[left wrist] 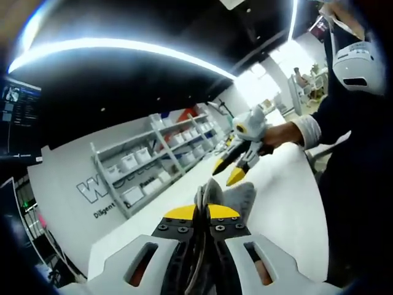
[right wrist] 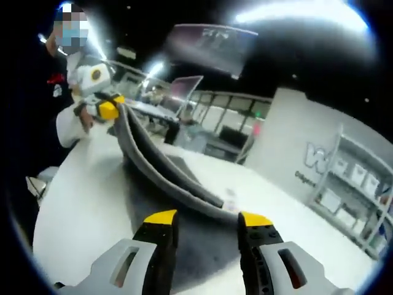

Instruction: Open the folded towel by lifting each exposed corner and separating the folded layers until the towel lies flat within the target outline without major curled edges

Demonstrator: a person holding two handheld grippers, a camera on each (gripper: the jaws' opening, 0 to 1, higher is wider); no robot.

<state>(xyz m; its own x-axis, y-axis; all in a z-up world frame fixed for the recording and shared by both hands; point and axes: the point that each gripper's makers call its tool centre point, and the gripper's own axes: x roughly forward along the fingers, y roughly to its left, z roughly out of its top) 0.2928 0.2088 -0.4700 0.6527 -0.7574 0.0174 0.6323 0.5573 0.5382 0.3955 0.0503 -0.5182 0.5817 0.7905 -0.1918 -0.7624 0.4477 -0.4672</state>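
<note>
A grey towel (right wrist: 178, 203) is seen spread over a white table (right wrist: 80, 203), one edge drawn up in a long ridge toward eleven o'clock in the right gripper view, where it is pinched by the left gripper (right wrist: 109, 108). In the left gripper view that gripper's yellow-tipped jaws are pressed together on a fold of the cloth (left wrist: 212, 192) at six o'clock. The right gripper (right wrist: 207, 219) is held with its jaws spread wide and nothing between them, poised just above the towel; in the left gripper view it hangs at one o'clock. For the step to go well, the lifted layer would best be carried high and outward while a free corner is taken by the idle gripper, so that the edge is laid down without curling.
</note>
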